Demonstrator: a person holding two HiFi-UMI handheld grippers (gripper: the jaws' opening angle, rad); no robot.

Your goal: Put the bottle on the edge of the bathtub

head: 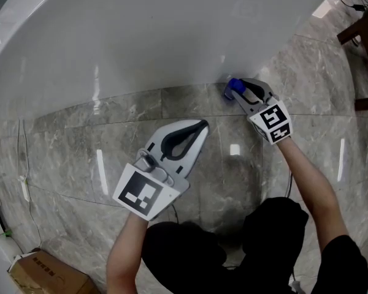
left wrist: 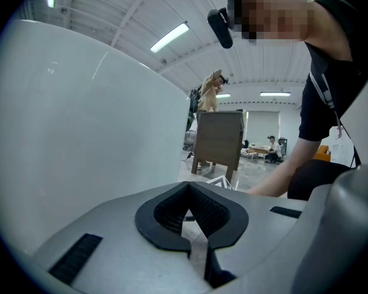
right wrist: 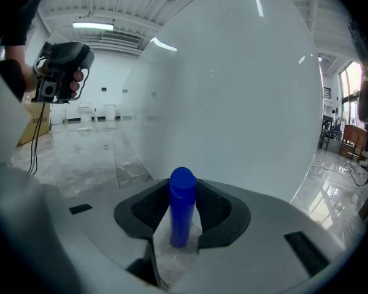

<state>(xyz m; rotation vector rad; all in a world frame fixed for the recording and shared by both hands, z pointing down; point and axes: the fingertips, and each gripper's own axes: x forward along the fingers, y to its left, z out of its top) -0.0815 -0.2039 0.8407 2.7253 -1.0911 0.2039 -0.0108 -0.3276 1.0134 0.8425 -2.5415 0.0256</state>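
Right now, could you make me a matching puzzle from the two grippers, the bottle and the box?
Things:
1. left gripper
2. right gripper
3. bottle
4. cardboard box

Descriptions:
A. blue, standing upright
B. jaws together, nothing between them
C. brown, bottom left corner of the head view
D. jaws on either side of the bottle

Pairs: 1-B, 2-D, 3-A, 4-C

A small blue bottle [head: 233, 88] [right wrist: 182, 208], a plain cylinder with a rounded cap, stands upright on the grey marble floor [head: 110, 133], at the foot of the white bathtub [head: 141, 35] [right wrist: 233, 103] and just beside its curved outer wall. It sits between the fingers [right wrist: 212, 204] of the right gripper [right wrist: 184, 188], with floor showing beside its base.
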